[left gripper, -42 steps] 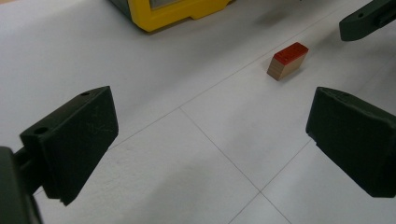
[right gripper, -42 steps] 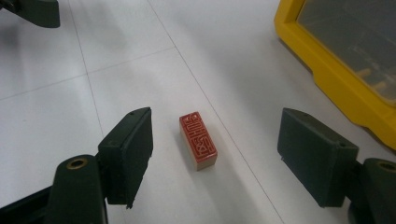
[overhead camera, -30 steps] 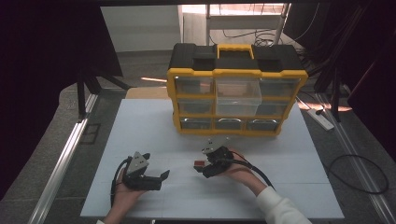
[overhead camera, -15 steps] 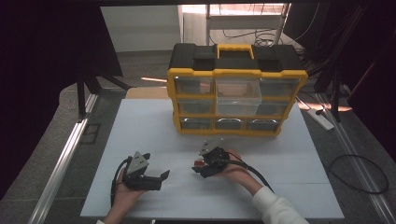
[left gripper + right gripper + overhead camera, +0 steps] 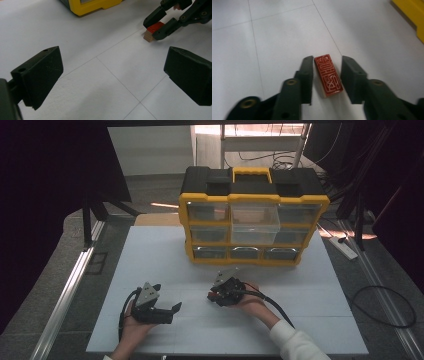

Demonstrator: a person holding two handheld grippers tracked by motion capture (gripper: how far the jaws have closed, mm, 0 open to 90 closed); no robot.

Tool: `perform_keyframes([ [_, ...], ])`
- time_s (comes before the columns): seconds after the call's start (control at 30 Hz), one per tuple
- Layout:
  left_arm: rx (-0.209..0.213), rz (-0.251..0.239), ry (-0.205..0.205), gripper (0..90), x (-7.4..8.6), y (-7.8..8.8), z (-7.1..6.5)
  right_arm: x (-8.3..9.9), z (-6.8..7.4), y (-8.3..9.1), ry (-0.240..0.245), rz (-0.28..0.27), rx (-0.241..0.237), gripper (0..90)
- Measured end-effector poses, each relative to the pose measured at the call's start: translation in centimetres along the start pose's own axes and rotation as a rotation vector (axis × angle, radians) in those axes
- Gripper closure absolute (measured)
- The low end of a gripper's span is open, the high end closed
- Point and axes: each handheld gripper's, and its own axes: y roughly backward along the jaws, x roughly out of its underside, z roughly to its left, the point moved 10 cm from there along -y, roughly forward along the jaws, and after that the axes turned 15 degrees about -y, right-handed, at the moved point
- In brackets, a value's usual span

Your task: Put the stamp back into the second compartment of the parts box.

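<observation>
A small red-faced stamp (image 5: 328,75) lies on the white table (image 5: 165,255), in front of the yellow organizer (image 5: 252,222). The right gripper (image 5: 327,79) straddles it with jaws part open — one jaw touches it or nearly does, the other stands clear. The left gripper (image 5: 112,77) rests wide open and empty — well apart to the left.

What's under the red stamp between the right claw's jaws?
The stamp lies red carved face up, its pale wooden body on the white table, seen from the left gripper view. Right claw straddles it, jaws not yet closed. The stamp's underside is hidden.
</observation>
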Motion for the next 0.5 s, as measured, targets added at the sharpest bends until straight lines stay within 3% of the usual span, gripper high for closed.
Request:
perform_keyframes([
  [0.1,0.001,-0.001,0.001,2.3,-0.02,0.0,-0.03,0.04,0.1,0.06,0.004,0.004,-0.007,74.7],
  [0.5,-0.002,-0.001,0.0,2.4,-0.01,0.01,0.03,-0.45,0.16,0.75,0.004,-0.025,-0.007,74.9],
])
